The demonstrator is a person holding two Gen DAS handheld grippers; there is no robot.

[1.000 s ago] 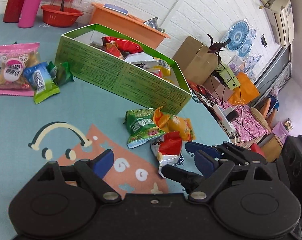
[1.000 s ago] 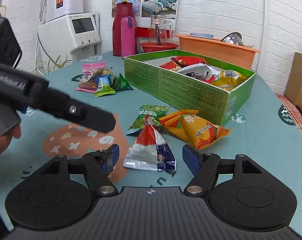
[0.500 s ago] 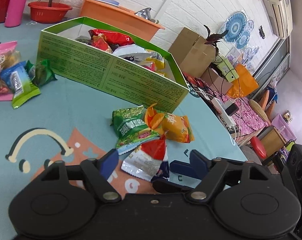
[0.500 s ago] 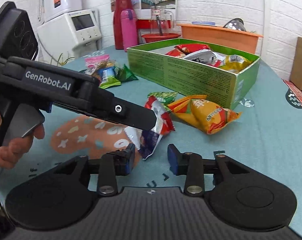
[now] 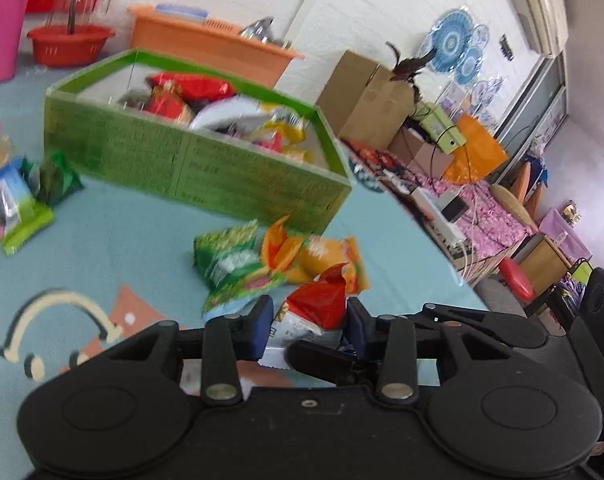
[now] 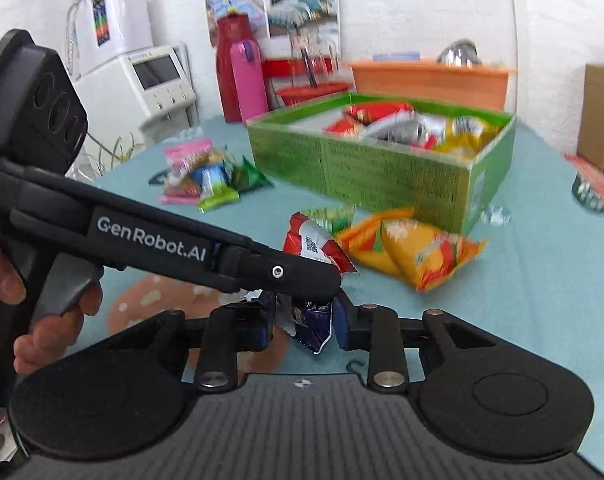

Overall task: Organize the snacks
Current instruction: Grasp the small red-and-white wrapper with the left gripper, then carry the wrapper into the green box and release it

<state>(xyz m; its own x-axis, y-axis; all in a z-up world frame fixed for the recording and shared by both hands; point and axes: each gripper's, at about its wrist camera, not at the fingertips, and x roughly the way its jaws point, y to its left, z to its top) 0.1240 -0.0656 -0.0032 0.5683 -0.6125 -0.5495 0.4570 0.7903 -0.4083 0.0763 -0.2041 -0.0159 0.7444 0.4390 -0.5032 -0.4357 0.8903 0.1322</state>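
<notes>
White brick walls close the room behind a table covered with a light blue cloth (image 6: 542, 300) that has cartoon drawings on it. On the far part of the table stands a green cardboard box (image 6: 366, 168), open on top and already holding many snack packets. Behind it are an orange tub (image 6: 430, 80), a red basin (image 5: 69, 44), a pink bottle (image 6: 245, 80) and a dark red flask (image 6: 229, 32).

Near the front wall of the box lie two loose packets touching each other: a green one (image 5: 233, 268) on the left and an orange-yellow one (image 6: 426, 252) on the right. Further left, well apart, a small heap of packets (image 6: 201, 176) lies on the cloth, pink, blue and green.

The red, white and blue snack packet (image 6: 314, 276) is held up a little in front of these. The right gripper (image 6: 302, 324) has closed its jaws on the lower blue end of it and pinches it. The left gripper (image 5: 308, 326), held by a hand (image 6: 33, 312) on its trigger, comes from the left side; its jaws have just been narrowing, with the red upper part of the same packet between them. Whether its pads already press on the packet, I cannot tell.
</notes>
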